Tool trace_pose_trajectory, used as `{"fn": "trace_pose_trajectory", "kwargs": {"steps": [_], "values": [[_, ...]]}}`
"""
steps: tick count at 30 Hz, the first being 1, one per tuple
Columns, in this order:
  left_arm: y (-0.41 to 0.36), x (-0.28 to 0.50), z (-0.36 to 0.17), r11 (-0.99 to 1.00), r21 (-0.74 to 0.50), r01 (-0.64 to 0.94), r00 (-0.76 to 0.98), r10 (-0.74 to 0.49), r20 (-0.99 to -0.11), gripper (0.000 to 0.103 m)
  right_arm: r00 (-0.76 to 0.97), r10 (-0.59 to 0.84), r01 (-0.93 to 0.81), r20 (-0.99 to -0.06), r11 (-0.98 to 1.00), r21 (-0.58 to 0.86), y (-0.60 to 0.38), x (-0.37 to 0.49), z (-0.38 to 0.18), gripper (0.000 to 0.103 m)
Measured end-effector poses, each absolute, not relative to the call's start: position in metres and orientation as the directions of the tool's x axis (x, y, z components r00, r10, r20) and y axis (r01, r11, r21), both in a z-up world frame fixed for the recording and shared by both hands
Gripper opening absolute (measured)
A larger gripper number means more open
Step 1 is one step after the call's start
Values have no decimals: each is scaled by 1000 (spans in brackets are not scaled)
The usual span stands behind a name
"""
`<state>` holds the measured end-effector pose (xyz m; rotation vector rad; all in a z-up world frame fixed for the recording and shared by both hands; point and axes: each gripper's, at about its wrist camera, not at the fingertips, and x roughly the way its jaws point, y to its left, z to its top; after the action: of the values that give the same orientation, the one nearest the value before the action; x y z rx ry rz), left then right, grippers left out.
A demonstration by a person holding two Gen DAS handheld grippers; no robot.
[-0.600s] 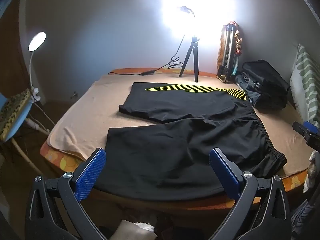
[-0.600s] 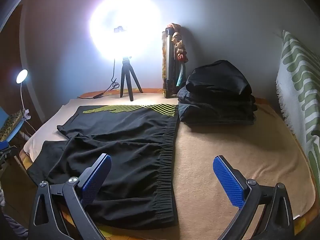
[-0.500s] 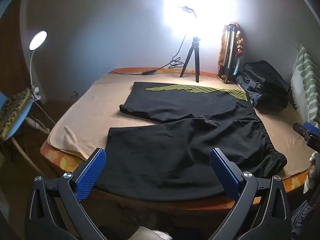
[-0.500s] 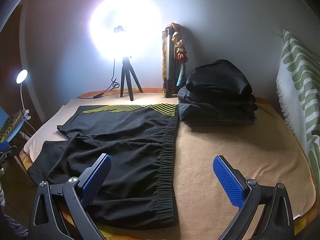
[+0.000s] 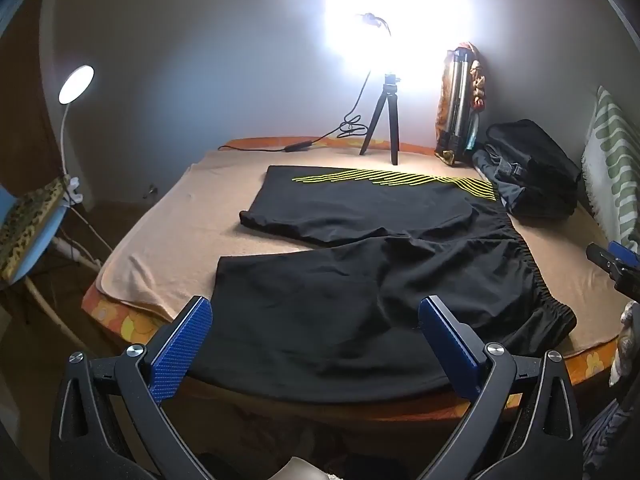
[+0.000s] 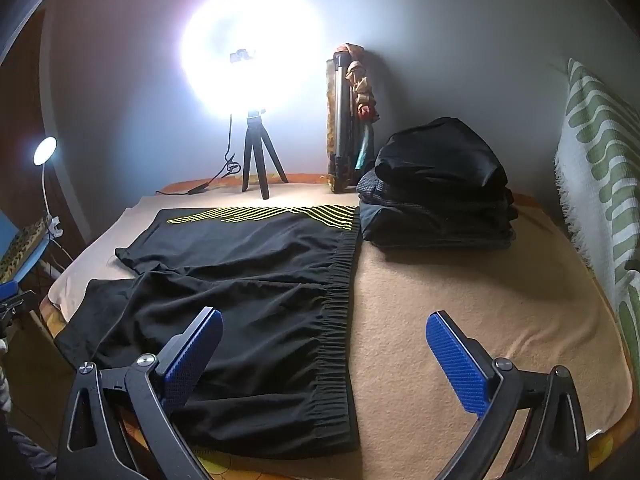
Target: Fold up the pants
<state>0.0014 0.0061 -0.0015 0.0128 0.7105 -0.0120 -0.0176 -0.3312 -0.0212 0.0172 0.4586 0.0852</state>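
Observation:
Black shorts [image 5: 372, 264] with yellow stripes lie spread flat on a tan blanket [image 5: 176, 232] on the bed. Their legs point left and the elastic waistband [image 6: 340, 292] is at the right; they also show in the right wrist view [image 6: 256, 292]. My left gripper [image 5: 316, 340] is open and empty, held before the near edge over the near leg. My right gripper [image 6: 324, 344] is open and empty, held above the near end of the waistband. The right gripper's tip shows in the left wrist view [image 5: 612, 258].
A stack of folded dark clothes [image 6: 440, 196] sits at the back right. A ring light on a small tripod [image 6: 256, 160] and a folded tripod [image 6: 344, 120] stand by the wall. A green-patterned cloth [image 6: 600, 184] hangs at right. A desk lamp [image 5: 74, 92] and chair [image 5: 28, 228] stand at left.
Both views have shifted very slightly; the grippers stay open and the shorts lie as before.

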Motion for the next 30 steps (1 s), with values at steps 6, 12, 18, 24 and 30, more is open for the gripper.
{"fn": "trace_pose_trajectory", "kwargs": {"steps": [6, 12, 18, 24, 30], "values": [[4, 0, -1, 1000, 20, 16, 766, 1, -643, 103, 891, 90, -82, -444, 996, 38, -332, -18, -20, 103], [2, -1, -1, 1000, 24, 17, 767, 2, -642, 103, 891, 91, -82, -445, 996, 38, -331, -17, -21, 103], [2, -2, 0, 999, 30, 17, 771, 6, -637, 103, 891, 91, -84, -445, 996, 36, -329, -18, -21, 103], [2, -2, 0, 999, 31, 16, 770, 8, -638, 103, 887, 98, -88, -452, 995, 43, -329, -17, -22, 103], [2, -4, 2, 999, 36, 17, 776, 10, -630, 103, 886, 99, -89, -453, 995, 44, -330, -17, -21, 103]]}}
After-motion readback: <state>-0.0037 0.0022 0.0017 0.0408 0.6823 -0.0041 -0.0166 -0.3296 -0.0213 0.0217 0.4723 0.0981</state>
